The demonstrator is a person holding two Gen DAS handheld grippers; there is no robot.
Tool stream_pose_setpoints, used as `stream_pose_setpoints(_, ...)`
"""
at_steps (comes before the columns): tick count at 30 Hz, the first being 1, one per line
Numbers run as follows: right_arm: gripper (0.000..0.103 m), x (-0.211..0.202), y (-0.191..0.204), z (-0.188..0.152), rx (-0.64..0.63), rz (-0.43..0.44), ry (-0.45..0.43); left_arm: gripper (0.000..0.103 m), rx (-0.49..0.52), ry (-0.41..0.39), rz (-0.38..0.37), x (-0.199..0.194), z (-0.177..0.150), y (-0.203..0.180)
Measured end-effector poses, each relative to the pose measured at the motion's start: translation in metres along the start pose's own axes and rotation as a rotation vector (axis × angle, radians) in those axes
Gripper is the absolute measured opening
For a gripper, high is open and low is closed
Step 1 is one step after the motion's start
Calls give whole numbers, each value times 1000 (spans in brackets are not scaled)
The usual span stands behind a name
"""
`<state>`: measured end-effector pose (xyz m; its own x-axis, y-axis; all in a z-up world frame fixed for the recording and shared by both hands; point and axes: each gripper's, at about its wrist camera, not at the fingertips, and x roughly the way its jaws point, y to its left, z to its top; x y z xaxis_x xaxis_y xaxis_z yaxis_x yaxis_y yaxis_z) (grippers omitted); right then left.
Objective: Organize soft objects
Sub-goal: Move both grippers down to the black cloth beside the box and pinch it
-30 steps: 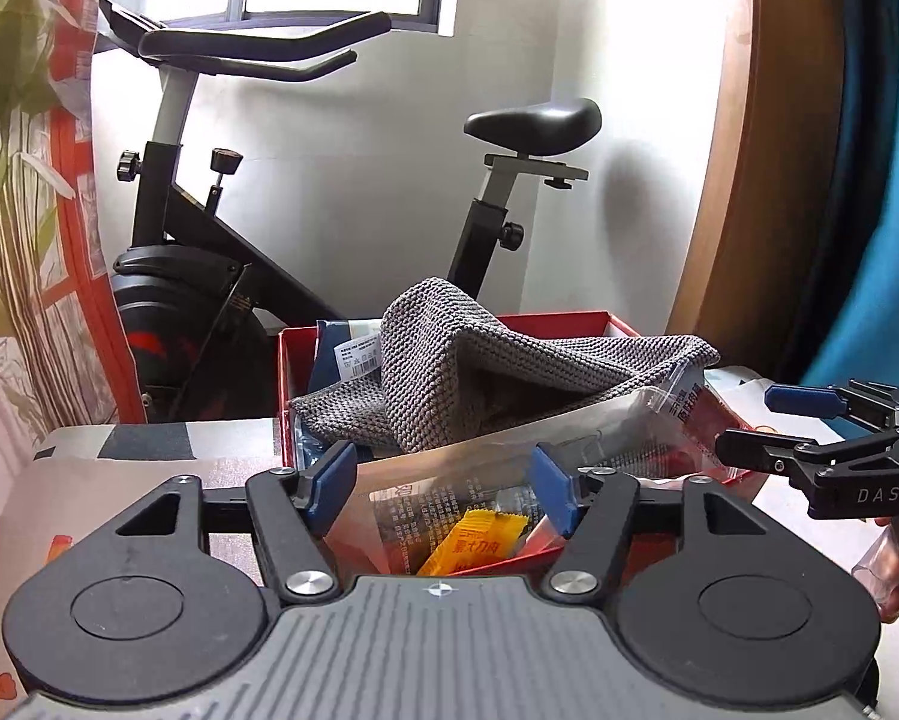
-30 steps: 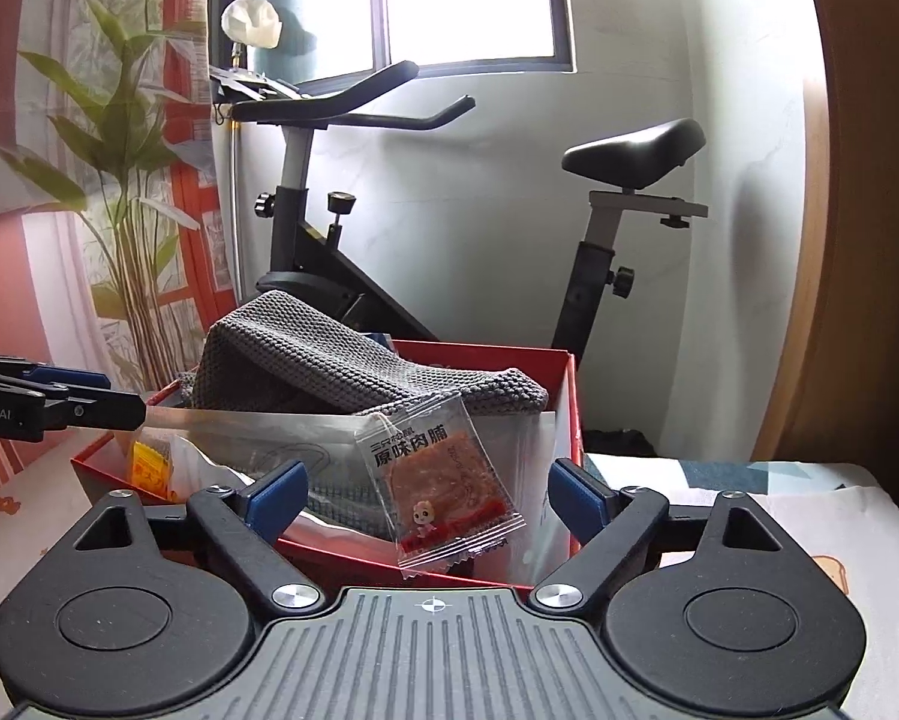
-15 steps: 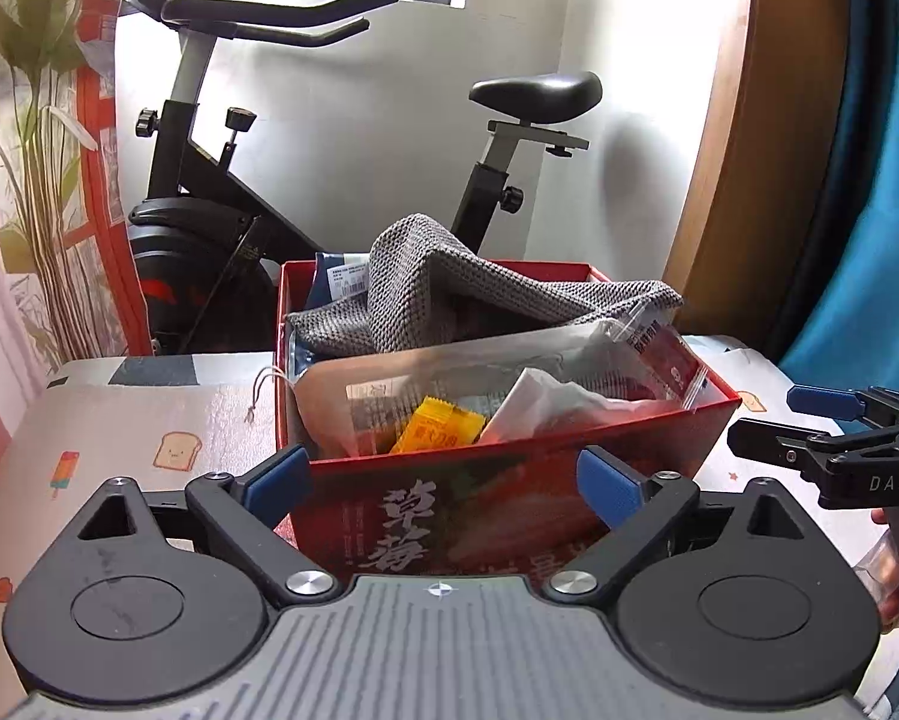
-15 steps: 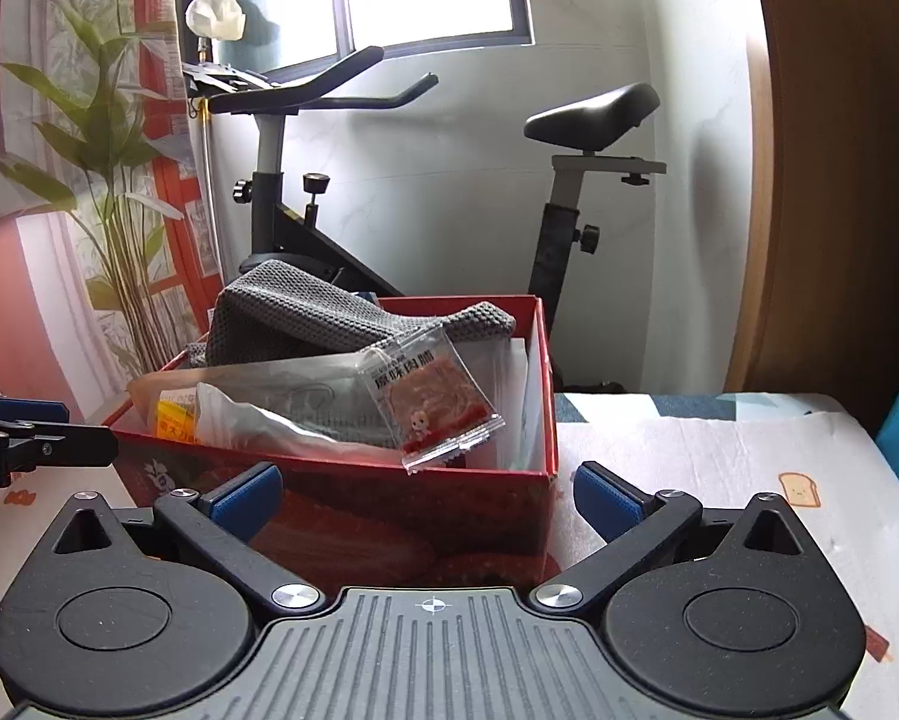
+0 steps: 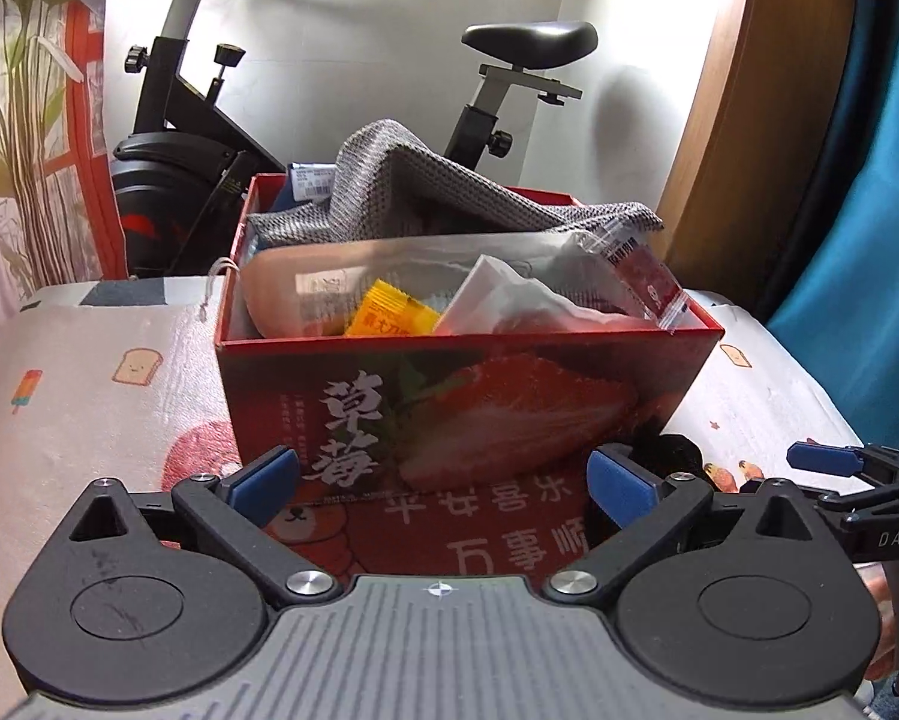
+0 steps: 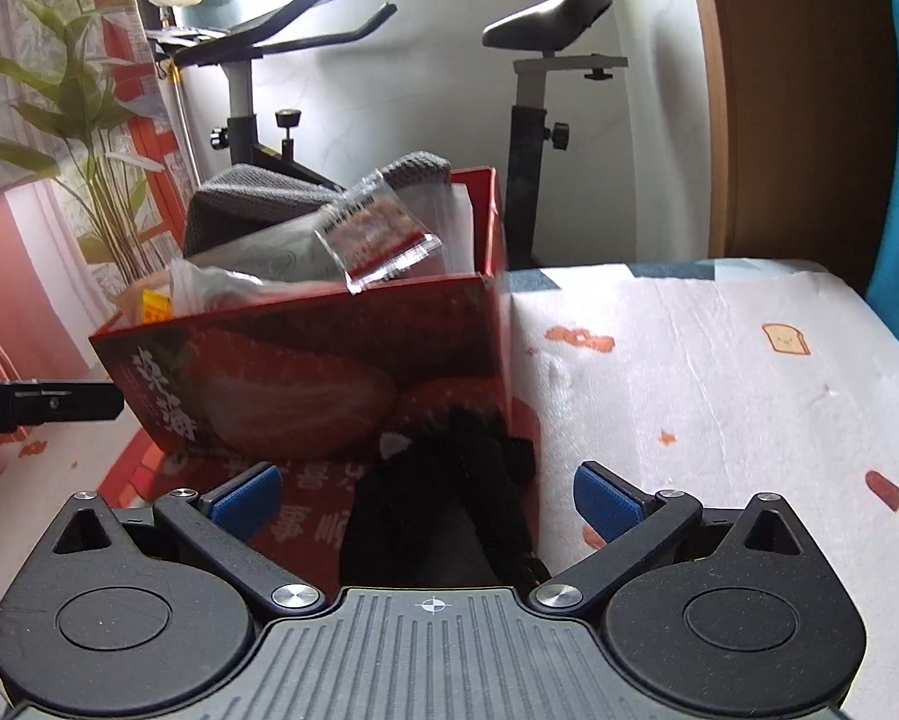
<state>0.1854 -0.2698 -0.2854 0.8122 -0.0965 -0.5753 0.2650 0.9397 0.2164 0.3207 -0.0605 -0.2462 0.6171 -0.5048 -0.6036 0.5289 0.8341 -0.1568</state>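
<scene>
Left gripper (image 5: 440, 480) hangs with jaws wide apart and empty, facing the red strawberry box (image 5: 449, 402) dead ahead. Right gripper (image 6: 425, 495), equally spread and empty, has a black soft item (image 6: 443, 516) lying between its fingers, just below the box's near corner, so it looks nearer.
</scene>
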Motion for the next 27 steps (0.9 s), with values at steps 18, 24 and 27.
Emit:
stream_pose_setpoints(18, 103, 7, -29, -60, -38, -91, 231, 103, 30, 164, -262, 114, -27, -78)
stream_pose_setpoints(24, 103, 12, -31, -61, -53, -84, 248, 103, 7, 171, -334, 130, -30, -74)
stream_pose_setpoints(27, 103, 14, -30, -62, -67, -87, 249, 101, 3, 159, -354, 133, -27, -70)
